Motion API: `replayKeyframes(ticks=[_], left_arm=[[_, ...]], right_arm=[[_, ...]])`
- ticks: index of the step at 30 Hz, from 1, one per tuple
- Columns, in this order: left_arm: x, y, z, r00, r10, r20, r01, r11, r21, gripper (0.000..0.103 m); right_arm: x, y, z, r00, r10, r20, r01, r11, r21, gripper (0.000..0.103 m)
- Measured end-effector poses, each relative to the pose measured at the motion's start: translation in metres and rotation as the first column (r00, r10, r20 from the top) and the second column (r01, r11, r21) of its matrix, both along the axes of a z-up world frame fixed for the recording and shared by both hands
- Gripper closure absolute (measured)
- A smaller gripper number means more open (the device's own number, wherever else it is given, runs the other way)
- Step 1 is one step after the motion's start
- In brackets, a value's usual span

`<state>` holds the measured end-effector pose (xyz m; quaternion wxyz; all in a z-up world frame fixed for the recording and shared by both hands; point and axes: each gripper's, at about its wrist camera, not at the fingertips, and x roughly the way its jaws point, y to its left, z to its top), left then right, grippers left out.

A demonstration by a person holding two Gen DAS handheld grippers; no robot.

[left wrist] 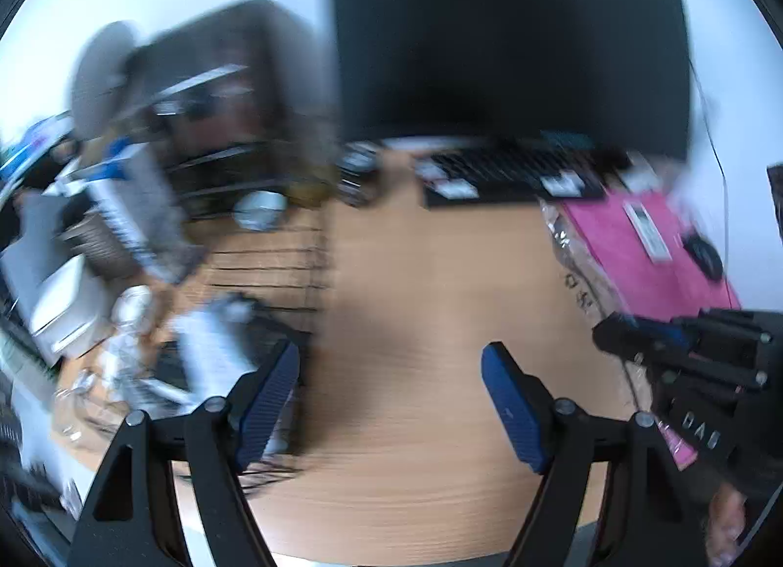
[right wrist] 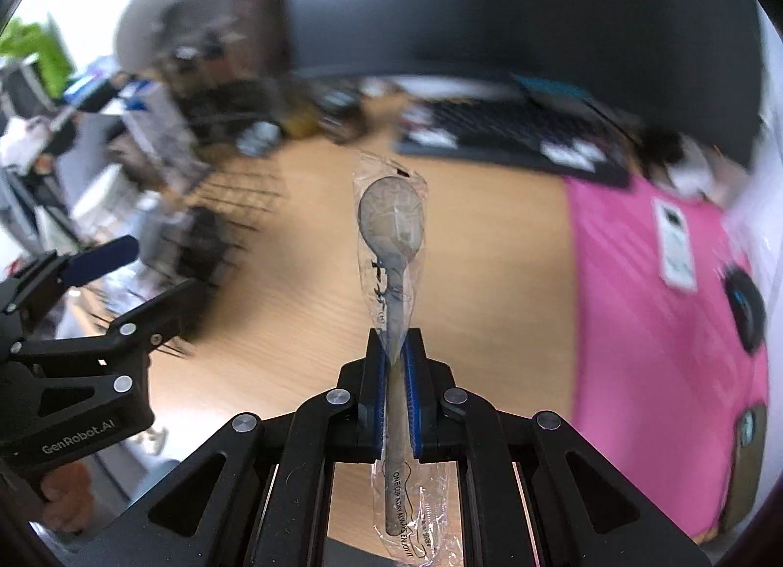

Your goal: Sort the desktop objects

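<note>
My right gripper (right wrist: 395, 346) is shut on a plastic-wrapped spoon (right wrist: 391, 224), holding it by the handle with the bowl pointing forward above the wooden desk (right wrist: 470, 273). The same gripper shows at the right edge of the left wrist view (left wrist: 616, 334), with the clear wrapper (left wrist: 582, 268) reaching out ahead of it. My left gripper (left wrist: 391, 371) is open and empty above the bare desk (left wrist: 416, 297); it also shows at the left of the right wrist view (right wrist: 147, 268). Both views are motion-blurred.
A black wire rack (left wrist: 264, 268) with clutter stands at the left. A black keyboard (left wrist: 509, 170) lies under a dark monitor (left wrist: 509, 38) at the back. A pink mat (right wrist: 656, 302) with a white card (right wrist: 678, 244) and a black mouse (right wrist: 746, 307) lies at the right.
</note>
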<state>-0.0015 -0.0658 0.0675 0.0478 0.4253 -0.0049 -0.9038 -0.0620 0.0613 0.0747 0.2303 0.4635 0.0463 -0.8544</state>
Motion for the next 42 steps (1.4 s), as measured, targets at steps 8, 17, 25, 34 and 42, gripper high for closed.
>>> replayKeyframes(ticks=[8, 17, 25, 34, 42], left_arm=[[0.041, -0.117, 0.011, 0.953, 0.302, -0.009, -0.302, 0.953, -0.011, 0.019], [0.052, -0.177, 0.000, 0.931, 0.366, 0.003, -0.366, 0.931, 0.009, 0.019], [0.061, -0.202, 0.000, 0.919, 0.394, -0.005, -0.393, 0.918, 0.052, 0.019], [0.068, -0.205, 0.006, 0.910, 0.415, -0.019, -0.412, 0.907, 0.087, 0.019], [0.069, -0.177, 0.012, 0.926, 0.376, -0.023, -0.373, 0.924, 0.083, 0.019]], right_arm=[[-0.004, -0.130, 0.033, 0.976, 0.219, 0.009, -0.218, 0.972, -0.089, 0.095], [-0.027, -0.223, 0.003, 0.953, 0.279, 0.117, -0.269, 0.959, -0.092, 0.095], [-0.039, -0.250, -0.005, 0.954, 0.264, 0.142, -0.248, 0.961, -0.122, 0.089], [-0.024, -0.229, 0.014, 0.964, 0.250, 0.089, -0.237, 0.962, -0.134, 0.057], [0.037, -0.165, 0.038, 0.970, 0.220, -0.107, -0.231, 0.967, -0.106, 0.038]])
